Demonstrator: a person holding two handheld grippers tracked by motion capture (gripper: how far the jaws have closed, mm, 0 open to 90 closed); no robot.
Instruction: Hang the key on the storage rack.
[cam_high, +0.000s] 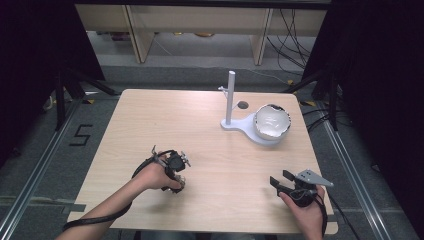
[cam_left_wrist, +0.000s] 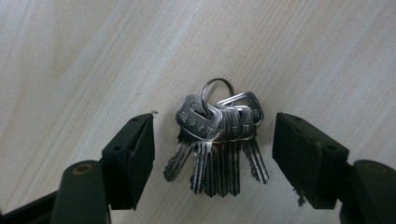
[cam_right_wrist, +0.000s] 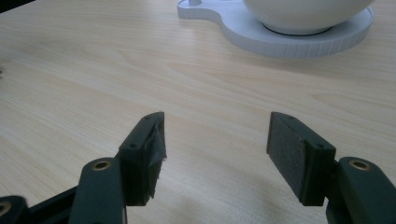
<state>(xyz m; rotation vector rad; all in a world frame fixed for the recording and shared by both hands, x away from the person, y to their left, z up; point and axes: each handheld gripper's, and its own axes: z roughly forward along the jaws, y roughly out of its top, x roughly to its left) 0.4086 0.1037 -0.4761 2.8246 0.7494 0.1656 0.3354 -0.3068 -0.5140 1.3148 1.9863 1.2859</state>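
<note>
The bunch of keys (cam_left_wrist: 217, 142) lies flat on the tabletop (cam_high: 150, 120) between the jaws of our left gripper (cam_left_wrist: 212, 154), released and not touching it; our right gripper (cam_right_wrist: 215, 149) waits released, empty; closing too high, the pads may slip off the thin keys.

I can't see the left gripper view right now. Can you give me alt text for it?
A bunch of silver keys on a ring lies flat on the pale wooden table, right between the open left tongs. Neither black pad touches the keys; there is bare table on each side of the bunch.
</note>
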